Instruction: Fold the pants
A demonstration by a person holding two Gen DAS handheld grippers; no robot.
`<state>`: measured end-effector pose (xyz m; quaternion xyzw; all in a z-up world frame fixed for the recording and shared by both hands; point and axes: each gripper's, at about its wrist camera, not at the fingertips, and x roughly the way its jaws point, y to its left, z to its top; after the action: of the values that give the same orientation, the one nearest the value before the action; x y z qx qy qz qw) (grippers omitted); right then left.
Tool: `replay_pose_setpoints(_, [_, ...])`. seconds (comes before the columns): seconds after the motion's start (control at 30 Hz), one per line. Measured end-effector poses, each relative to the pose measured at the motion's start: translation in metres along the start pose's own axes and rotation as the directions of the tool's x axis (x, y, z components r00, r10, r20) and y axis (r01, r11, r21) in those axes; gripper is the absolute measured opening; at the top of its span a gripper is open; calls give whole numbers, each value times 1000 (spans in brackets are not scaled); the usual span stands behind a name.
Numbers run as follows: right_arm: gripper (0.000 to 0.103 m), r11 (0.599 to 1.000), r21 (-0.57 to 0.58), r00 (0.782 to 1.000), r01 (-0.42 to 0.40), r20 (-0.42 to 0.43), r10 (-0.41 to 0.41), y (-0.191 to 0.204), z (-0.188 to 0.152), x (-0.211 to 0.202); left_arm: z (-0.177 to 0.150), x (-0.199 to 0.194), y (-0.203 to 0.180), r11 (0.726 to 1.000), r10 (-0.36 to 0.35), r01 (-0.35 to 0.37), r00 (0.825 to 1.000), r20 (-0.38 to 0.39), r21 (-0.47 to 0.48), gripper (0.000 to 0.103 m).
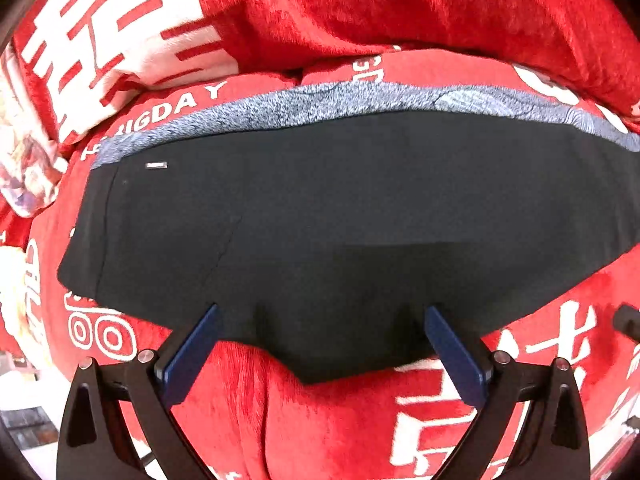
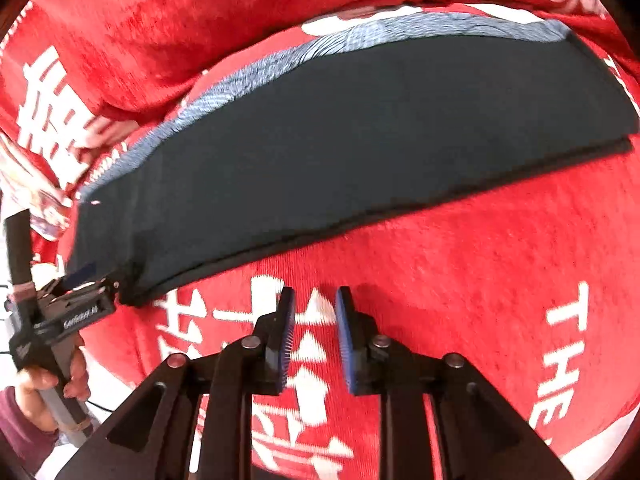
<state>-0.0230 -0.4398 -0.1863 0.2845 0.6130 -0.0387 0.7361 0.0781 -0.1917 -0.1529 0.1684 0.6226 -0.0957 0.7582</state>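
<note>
Between the left tool's (image 1: 320,320) spread fingers lie pants (image 1: 320,220).

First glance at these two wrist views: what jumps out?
The long dark folded pants lie across the middle of the red plush blanket with white lettering, a grey-blue lining strip showing along their far edge. The left gripper, open, straddles the near hem; the right gripper hovers over bare blanket.

Dark pants (image 1: 320,216) lie on red blanket (image 1: 328,420).
</note>
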Motion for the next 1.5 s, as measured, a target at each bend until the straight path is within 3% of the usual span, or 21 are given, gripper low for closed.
replay_pose_setpoints(0.1, [35, 1000, 23, 1000, -4, -8, 4, -12, -6, -15, -3, -10, -13, 1000, 9, -9, 1000, -15, 12, 102])
replay_pose_setpoints(0.53, [45, 994, 105, 1000, 0, -18, 2, -48, -13, -41, -9, -25, -75, 997, -33, 38, 996, -79, 62, 102])
replay_pose_setpoints(0.93, [46, 990, 142, 1000, -13, 1, 12, -67, -19, -54, -24, -38, -121, 987, -62, 77, 992, -109, 141, 102])
replay_pose_setpoints(1.17, [46, 977, 211, 998, -11, 59, -1, -105, -8, -72, 16, -45, -144, 988, -103, 108, 993, -49, 112, 102])
replay_pose_setpoints(1.37, [46, 934, 351, 988, -68, 151, 15, -162, 21, -89, 64, -26, -166, 995, -101, 101, 995, -6, 19, 102])
replay_pose_setpoints(1.5, [46, 897, 430, 980, -103, 197, 18, -199, 48, -88, 75, -2, -179, 998, -65, 65, 998, -11, 11, 102])
